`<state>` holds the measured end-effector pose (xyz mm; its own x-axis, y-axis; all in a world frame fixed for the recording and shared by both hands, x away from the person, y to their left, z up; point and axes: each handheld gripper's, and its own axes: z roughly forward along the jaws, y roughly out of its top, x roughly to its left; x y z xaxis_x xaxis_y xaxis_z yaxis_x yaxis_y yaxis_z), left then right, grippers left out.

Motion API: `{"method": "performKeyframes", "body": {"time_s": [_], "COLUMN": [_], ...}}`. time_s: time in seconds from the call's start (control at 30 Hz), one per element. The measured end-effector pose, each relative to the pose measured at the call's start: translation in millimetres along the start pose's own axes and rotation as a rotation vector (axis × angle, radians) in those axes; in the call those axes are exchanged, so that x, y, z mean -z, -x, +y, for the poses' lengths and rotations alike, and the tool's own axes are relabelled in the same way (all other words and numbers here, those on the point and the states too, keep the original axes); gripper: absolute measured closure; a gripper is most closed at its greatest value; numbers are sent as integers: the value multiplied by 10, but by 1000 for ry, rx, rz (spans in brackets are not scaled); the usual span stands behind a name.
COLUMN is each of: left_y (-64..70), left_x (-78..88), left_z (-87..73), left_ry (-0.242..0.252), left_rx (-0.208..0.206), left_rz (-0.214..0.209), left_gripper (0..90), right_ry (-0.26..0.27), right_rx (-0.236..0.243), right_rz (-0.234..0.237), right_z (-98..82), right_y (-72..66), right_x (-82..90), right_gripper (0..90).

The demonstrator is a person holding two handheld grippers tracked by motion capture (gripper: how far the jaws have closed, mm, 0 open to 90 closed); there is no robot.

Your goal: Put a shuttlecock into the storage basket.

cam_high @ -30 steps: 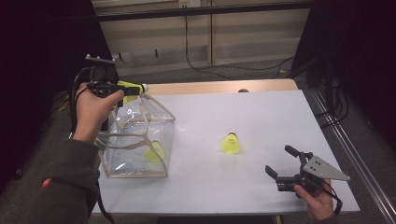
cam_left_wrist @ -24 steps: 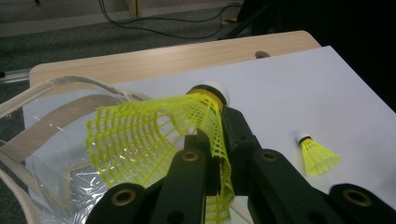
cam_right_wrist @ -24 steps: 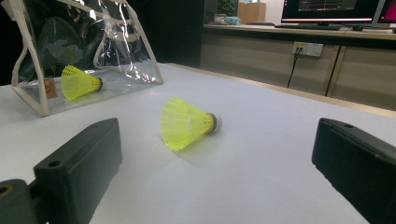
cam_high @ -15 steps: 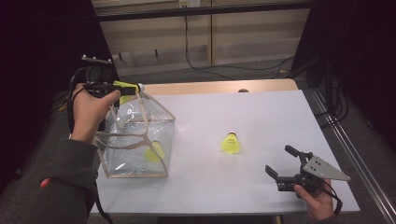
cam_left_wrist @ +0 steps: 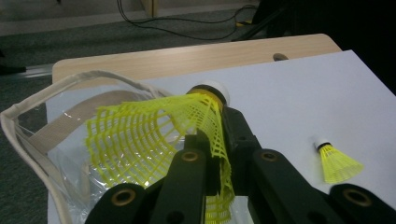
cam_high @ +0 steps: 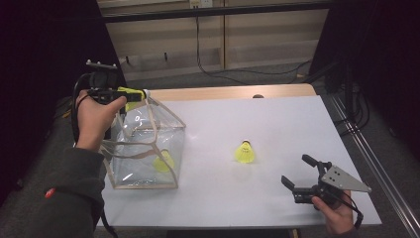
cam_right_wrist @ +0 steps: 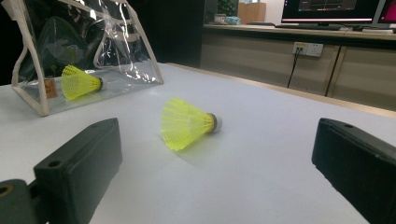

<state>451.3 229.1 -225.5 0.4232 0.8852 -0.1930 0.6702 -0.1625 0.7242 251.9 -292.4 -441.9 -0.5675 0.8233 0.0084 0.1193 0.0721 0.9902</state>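
My left gripper is shut on a yellow shuttlecock, held level just above the open top of a clear bag with beige trim at the table's left. In the left gripper view the jaws pinch the mesh skirt of that shuttlecock, its white cork pointing away, with the bag below. A second shuttlecock lies inside the bag. A third lies on the table's middle. My right gripper rests open near the front right, jaws wide and aimed at that shuttlecock.
The white table has a wooden strip along its far edge. Cables run over the floor beyond it. A metal rail runs along the right side. The person's left sleeve covers the front left corner.
My left hand has drifted slightly to the left with the shuttlecock still pinched. The right gripper and the loose shuttlecocks have not moved.
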Motion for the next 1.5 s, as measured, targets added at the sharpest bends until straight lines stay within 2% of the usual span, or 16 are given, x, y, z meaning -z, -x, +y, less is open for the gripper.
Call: {"method": "performKeyframes", "body": {"time_s": [0.27,0.63,0.97,1.5], "left_y": [-55,-113,-160,-189], "left_x": [7,-29,-63,-96], "left_z": [-18,-61,-87,-101], "left_ry": [8,0,10,-3], "left_rx": [19,23,55,68], "left_rz": [23,63,76,94], "left_gripper": [869,868,867,867], "right_ry": [-1,0,0,0], "right_rx": [0,-2,-2,-1], "right_rz": [-1,-2,-1,1], "right_z": [-1,1,1,1], "right_y": [4,1,0,2], "right_x": [4,3,4,7], "right_gripper": [15,15,14,15]}}
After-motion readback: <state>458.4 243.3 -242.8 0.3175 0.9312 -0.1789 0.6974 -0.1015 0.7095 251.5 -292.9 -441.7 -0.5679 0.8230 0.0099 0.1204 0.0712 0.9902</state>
